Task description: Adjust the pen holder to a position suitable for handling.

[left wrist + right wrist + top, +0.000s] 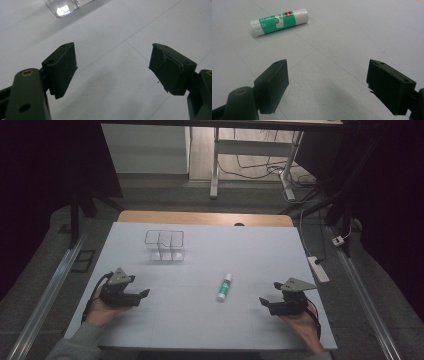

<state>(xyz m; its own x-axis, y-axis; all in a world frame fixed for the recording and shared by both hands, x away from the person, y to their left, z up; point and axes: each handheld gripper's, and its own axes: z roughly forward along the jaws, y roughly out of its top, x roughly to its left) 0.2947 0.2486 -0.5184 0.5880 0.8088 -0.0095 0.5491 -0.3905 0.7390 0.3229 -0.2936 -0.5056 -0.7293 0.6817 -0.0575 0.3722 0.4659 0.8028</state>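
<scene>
A green and white glue stick (224,287) lies on its side on the white table top (210,255), right of the middle. In the right gripper view the glue stick (279,21) rests ahead and to the left of the jaws. A clear plastic organiser (165,246) with compartments stands at the back left; its corner (62,7) shows at the top of the left gripper view. My left gripper (144,294) rests low at the front left, open and holding nothing. My right gripper (264,301) sits at the front right, open, its jaws pointing toward the glue stick.
The white top covers a wooden table (205,217). A power strip (318,268) and cables lie on the floor to the right. Metal rails (45,300) run along both sides. Desk legs (215,165) stand beyond the far edge.
</scene>
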